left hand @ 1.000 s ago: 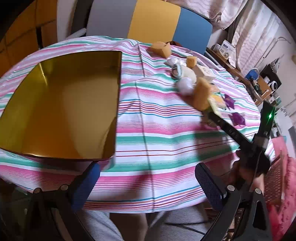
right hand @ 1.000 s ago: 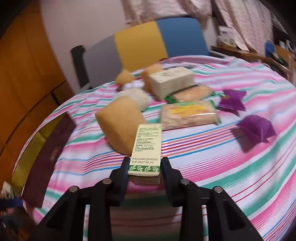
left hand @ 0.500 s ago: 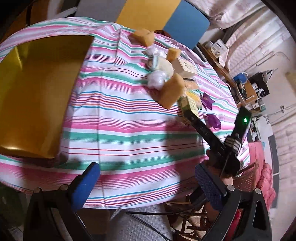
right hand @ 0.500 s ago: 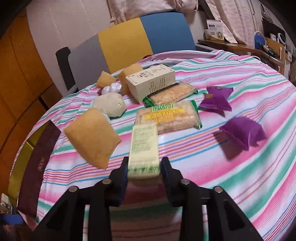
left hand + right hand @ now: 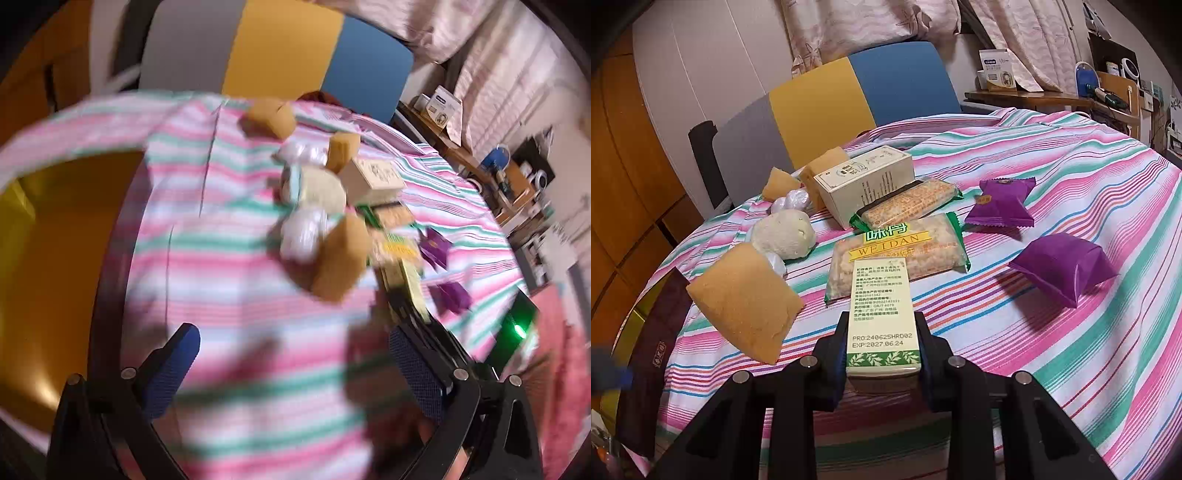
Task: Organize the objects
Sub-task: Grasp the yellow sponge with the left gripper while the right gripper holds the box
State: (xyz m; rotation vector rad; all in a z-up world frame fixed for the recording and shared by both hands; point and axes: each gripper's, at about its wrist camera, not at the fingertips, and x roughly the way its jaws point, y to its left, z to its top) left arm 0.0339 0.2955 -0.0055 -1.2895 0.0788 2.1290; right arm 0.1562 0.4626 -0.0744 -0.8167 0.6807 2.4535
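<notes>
Left wrist view, blurred: left gripper (image 5: 291, 369) hangs over the striped tablecloth (image 5: 236, 295), blue pads spread wide, nothing between them. The gold tray (image 5: 55, 258) lies to the left, apparently empty as far as visible. Across the cloth, the right gripper (image 5: 400, 295) comes in from the right with the green-and-cream box (image 5: 408, 275) in its jaws, next to a tan sponge (image 5: 341, 258) and the snack pile. Right wrist view, sharp: right gripper (image 5: 882, 347) is pinched on the box's (image 5: 881, 314) near end, pads on its two long side faces; the box sticks forward above the cloth, its far end over the WEIDAN cracker packet (image 5: 897, 251). Judgement: a small carton, probably light and fairly stiff, but thin card can dent under hard squeeze; printed faces look smooth, so slip is possible. Grip sits at one end, so the free end may droop or pivot; a hold nearer the middle would be steadier. The tray seems the likely destination.
</notes>
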